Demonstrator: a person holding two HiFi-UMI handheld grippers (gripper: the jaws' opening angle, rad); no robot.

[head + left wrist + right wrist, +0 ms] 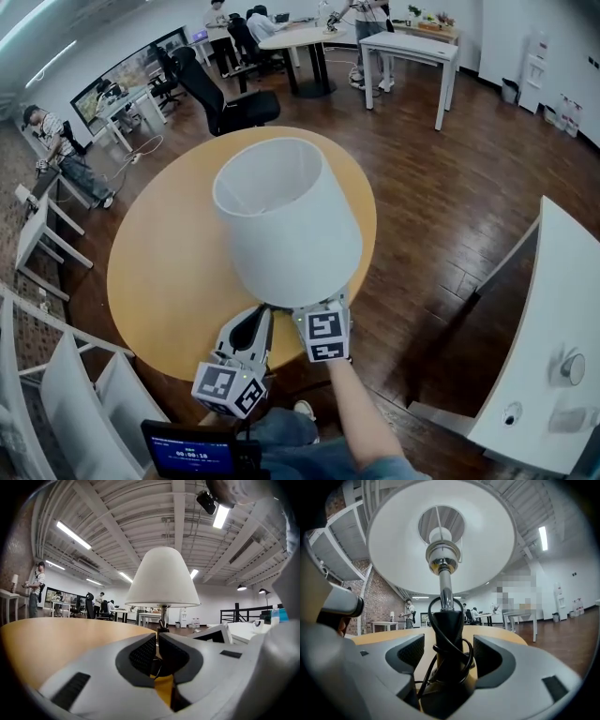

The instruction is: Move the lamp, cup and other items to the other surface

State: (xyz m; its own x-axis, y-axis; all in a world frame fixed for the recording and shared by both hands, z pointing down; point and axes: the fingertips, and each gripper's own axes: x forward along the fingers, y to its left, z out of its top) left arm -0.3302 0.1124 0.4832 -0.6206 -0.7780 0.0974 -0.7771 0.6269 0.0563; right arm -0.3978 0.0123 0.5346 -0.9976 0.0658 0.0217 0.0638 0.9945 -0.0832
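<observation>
Right gripper (449, 642) is hanging wide open around the lamp (393, 550) stem; left gripper (157, 637) is sitting pinched shut, lamp straight ahead.

A round wooden table (159, 272) carries a white-shaded lamp (286, 220) near its edge.

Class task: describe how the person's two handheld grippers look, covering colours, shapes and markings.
The left gripper and right gripper both have light grey moulded jaws with black ribbed pads. Each carries a white cube with black square markers. The right arm wears a blue sleeve.
</observation>
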